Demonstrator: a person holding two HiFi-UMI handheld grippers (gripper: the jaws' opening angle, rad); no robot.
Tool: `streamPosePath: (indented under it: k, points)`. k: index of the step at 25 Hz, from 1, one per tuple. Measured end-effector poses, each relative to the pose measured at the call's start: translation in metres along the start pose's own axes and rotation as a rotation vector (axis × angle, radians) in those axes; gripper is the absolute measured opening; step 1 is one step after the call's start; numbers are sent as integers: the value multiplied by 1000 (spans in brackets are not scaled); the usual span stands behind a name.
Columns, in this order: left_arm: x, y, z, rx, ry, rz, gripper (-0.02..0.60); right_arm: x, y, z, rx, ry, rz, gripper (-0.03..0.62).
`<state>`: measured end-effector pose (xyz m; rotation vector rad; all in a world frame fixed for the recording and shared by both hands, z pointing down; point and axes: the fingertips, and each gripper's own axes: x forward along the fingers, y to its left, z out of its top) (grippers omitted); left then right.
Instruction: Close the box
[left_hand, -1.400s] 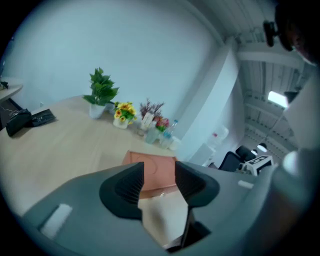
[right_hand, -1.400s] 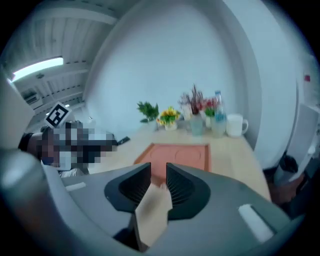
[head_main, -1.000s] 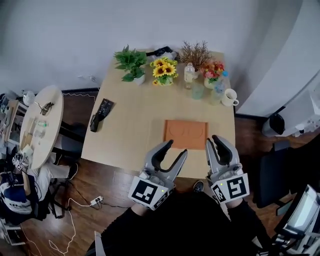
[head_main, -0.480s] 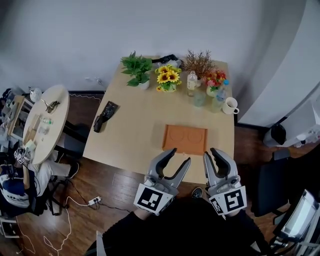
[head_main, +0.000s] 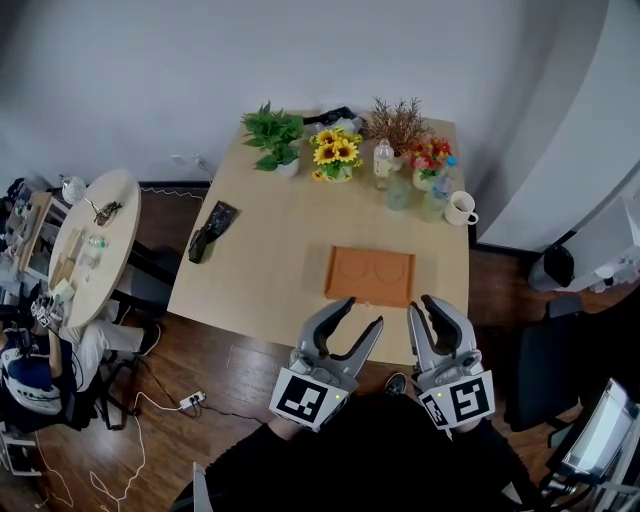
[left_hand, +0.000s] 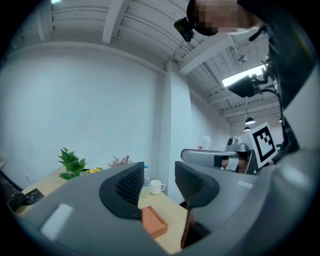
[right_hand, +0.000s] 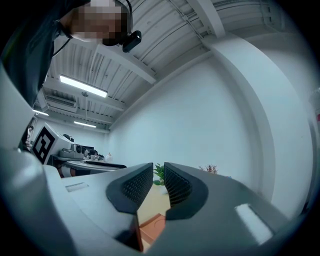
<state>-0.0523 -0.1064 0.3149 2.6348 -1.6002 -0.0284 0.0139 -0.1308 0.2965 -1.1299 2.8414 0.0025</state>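
Note:
A flat orange box (head_main: 370, 276) with two round impressions in its top lies on the wooden table (head_main: 270, 250), near the front edge. Both grippers hover in front of that edge, close to my body and short of the box. My left gripper (head_main: 360, 312) is open with nothing between its jaws, and the left gripper view looks past them (left_hand: 159, 182) to the box (left_hand: 152, 222). Beside it, my right gripper (head_main: 422, 304) is shut and empty. In the right gripper view its jaws (right_hand: 158, 182) stand almost together, with the box (right_hand: 152, 225) low beyond them.
Along the table's far edge stand a green plant (head_main: 272, 135), sunflowers (head_main: 335, 155), a dried bouquet (head_main: 398, 120), a bottle (head_main: 381, 162), glasses and a white mug (head_main: 460, 210). A black object (head_main: 207, 230) lies at the left edge. A round side table (head_main: 85, 250) stands left.
Both grippers have drawn back a little from the box toward my body and now hold still. Their jaws stand as before.

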Motion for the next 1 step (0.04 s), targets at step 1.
streamPosePath:
  k: [1]
  points:
    - [0, 0, 0, 2, 1, 0, 176, 0, 0, 0, 0, 0, 0, 67]
